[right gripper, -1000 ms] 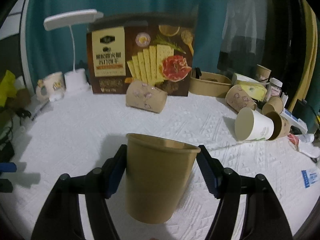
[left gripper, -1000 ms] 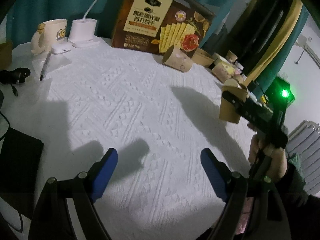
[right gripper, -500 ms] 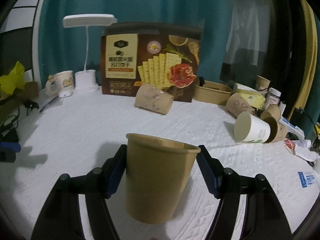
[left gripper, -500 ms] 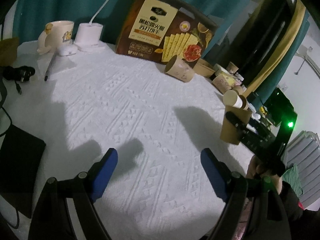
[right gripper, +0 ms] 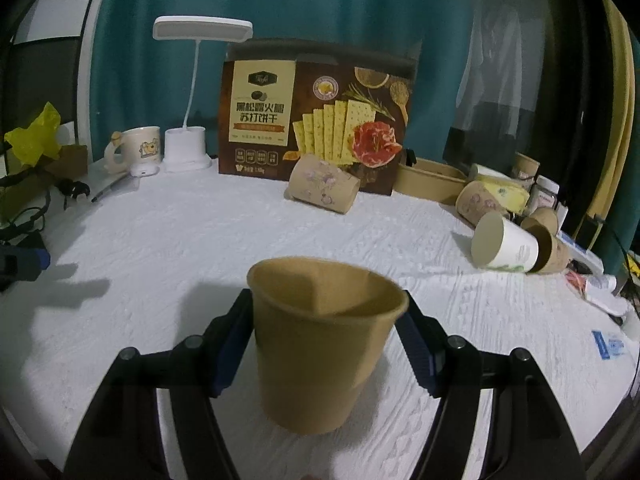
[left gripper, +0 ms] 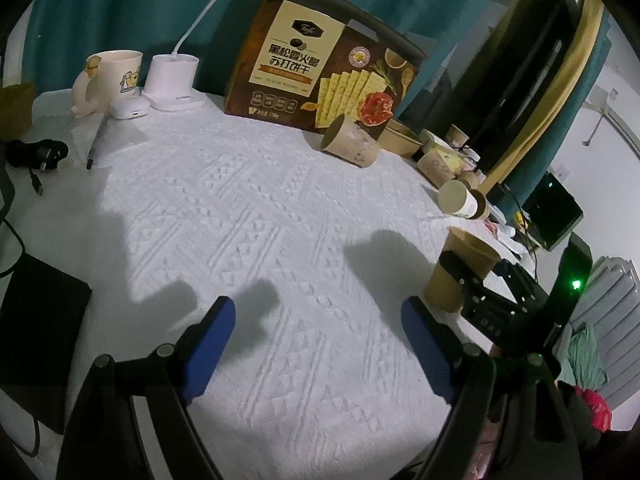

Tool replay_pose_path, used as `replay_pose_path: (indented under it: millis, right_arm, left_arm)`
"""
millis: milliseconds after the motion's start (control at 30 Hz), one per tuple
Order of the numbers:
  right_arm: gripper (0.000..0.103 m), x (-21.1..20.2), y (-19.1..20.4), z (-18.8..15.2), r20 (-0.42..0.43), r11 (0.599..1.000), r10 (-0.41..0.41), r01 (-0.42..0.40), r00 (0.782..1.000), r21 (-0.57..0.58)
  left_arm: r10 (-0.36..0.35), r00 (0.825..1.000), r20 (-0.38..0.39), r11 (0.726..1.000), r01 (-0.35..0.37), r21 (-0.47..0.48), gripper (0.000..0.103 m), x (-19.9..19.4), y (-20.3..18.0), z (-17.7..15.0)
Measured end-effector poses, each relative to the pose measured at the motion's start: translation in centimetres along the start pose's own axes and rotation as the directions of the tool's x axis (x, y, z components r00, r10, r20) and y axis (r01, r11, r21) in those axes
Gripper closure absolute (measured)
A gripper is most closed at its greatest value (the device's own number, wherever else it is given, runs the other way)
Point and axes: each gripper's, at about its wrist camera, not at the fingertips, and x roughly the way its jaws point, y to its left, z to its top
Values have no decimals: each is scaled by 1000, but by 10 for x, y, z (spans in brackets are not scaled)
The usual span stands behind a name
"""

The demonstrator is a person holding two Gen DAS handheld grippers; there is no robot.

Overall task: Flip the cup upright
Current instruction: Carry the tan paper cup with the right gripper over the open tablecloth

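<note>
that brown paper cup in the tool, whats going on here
A person is working with a handheld tool in each hand. The right tool is shut on a plain brown paper cup, mouth up, near the white tablecloth; whether its base touches is unclear. The rim looks squeezed slightly out of round. The left tool is open and empty above the cloth. Several other cups lie on their sides, including a flowered cup in front of the cracker box.
</note>
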Motion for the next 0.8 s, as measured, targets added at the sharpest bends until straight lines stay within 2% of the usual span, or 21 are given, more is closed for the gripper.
replay_pose_path:
  millis: [433,800]
  right_arm:
    - [36,-16,-3,-23,-19,998,1,0,1000,57]
    - [36,-51,-17,-47,-70,984,24,-11,997,177]
  left_arm:
    - [-20,1000,-12,999,20,47,18,-2,-19,-13]
    - [-31,999,-18,995,32,93,18,-9,-40,-20]
